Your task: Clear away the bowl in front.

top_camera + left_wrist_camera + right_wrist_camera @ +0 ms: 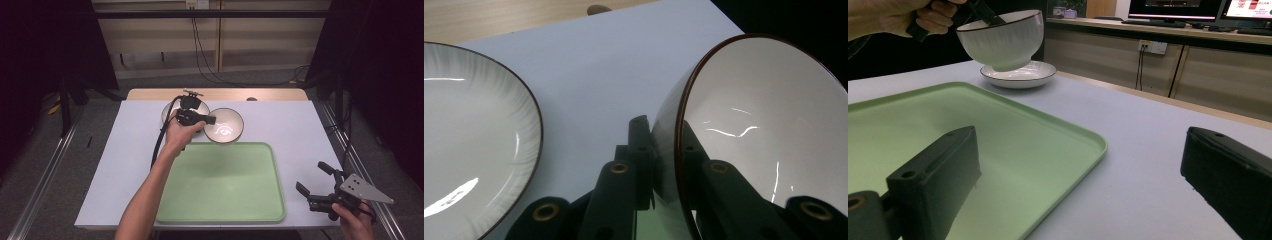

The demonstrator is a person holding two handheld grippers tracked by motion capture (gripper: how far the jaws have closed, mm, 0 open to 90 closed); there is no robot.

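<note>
The bowl is in the air, above the far part of the table, just beyond the far edge of the green tray. My left gripper holds it by the rim: in the left gripper view one jaw is pressed on the outside wall and the other on the inside, with the brown edge of the bowl between them. The plate lies just beside it on the table, a little lower, as the right gripper view shows.

I think the step in hand is to carry the bowl over to the tray. A rim grip on smooth glazed ware can slip, so I should keep the jaws firmly closed and keep the bowl level, without swinging. I must stay clear of the plate, then bring the bowl low over the tray before releasing.

My right gripper waits with jaws wide apart, holding nothing, near the tray's right corner.
</note>
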